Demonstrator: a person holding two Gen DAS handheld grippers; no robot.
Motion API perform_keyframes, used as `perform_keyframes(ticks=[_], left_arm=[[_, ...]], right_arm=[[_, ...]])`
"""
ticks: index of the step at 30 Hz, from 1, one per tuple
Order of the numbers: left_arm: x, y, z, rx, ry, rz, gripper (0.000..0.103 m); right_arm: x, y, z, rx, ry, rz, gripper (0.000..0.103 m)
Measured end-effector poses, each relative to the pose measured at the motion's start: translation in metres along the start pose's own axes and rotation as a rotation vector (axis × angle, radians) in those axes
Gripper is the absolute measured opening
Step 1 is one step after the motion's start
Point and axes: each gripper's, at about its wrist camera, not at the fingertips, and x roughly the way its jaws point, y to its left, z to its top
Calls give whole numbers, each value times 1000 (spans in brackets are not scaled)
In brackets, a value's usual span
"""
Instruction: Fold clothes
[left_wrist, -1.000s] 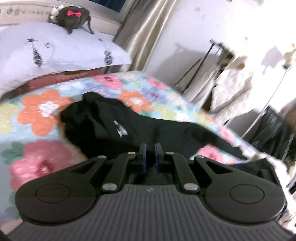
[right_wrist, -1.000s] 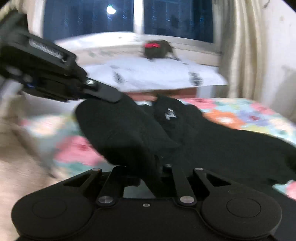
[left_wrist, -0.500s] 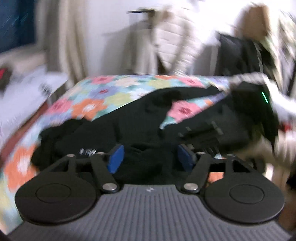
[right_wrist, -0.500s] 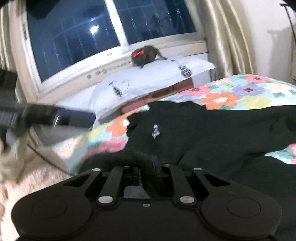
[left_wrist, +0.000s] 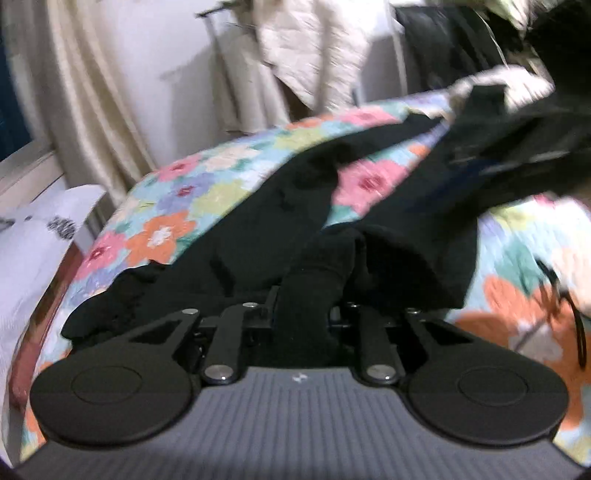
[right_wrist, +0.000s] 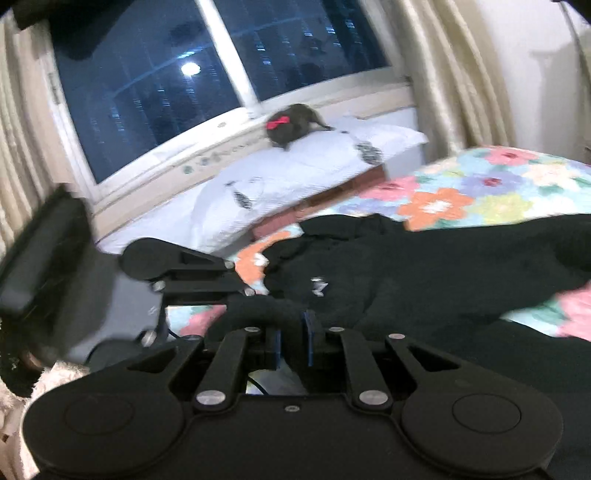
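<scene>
A black garment (left_wrist: 258, 229) lies crumpled across the floral bedspread (left_wrist: 166, 229). My left gripper (left_wrist: 308, 299) is closing, and a bunched fold of the black cloth fills the gap between its fingers and hides the pads. In the right wrist view the garment (right_wrist: 443, 266) shows a small white logo (right_wrist: 318, 286). My right gripper (right_wrist: 292, 336) is opening. Its blue pads (right_wrist: 308, 332) show with a narrow gap, and a black fold lies over the tips. The left gripper (right_wrist: 192, 273) reaches in from the left, close to that fold.
A white pillow (right_wrist: 295, 173) with a dark plush toy (right_wrist: 291, 123) wearing a red bow lies below the window (right_wrist: 147, 92). Cream curtains (left_wrist: 92, 92) hang at the bed head. Clothes (left_wrist: 314, 48) hang on a rack past the bed's far side.
The left view has swung from the pillow end toward the rack. Its jaws spread wide, then came in on a black fold. The right jaws have parted, baring the blue pads.
</scene>
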Motion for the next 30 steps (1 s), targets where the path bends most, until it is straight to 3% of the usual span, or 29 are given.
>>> perform_keyframes(ticks=[2, 4, 7, 10, 13, 16, 18, 20, 21, 22, 26, 30], left_arm=[[-5, 13, -2, -79, -26, 18, 20], [-9, 26, -5, -162, -46, 24, 20], [-15, 36, -8, -208, -77, 45, 20], [-12, 39, -10, -234, -94, 40, 20], [-8, 36, -12, -237, -103, 36, 19], [-10, 38, -11, -260, -116, 39, 18], [-15, 43, -13, -318, -98, 49, 15], [-24, 50, -16, -366, -70, 61, 13], [-30, 53, -18, -384, -64, 70, 13], [-38, 57, -19, -396, -72, 79, 13], [-50, 64, -17, -399, -112, 107, 13], [-27, 80, -9, -454, -58, 66, 13]], right_arm=[[-37, -7, -3, 2, 9, -40, 46], [-79, -22, -11, 14, -9, -154, 62], [-136, -74, -35, 184, -115, -344, 73], [-174, -135, -72, 455, -236, -564, 73], [-184, -178, -93, 641, -302, -662, 73], [-170, -204, -96, 708, -311, -744, 73], [-150, -224, -94, 704, -259, -797, 73], [-139, -229, -91, 630, -226, -882, 51], [-141, -226, -89, 586, -224, -892, 12], [-148, -219, -86, 555, -230, -898, 7], [-196, -167, -66, 428, -377, -854, 6], [-211, -159, -45, 357, -409, -853, 7]])
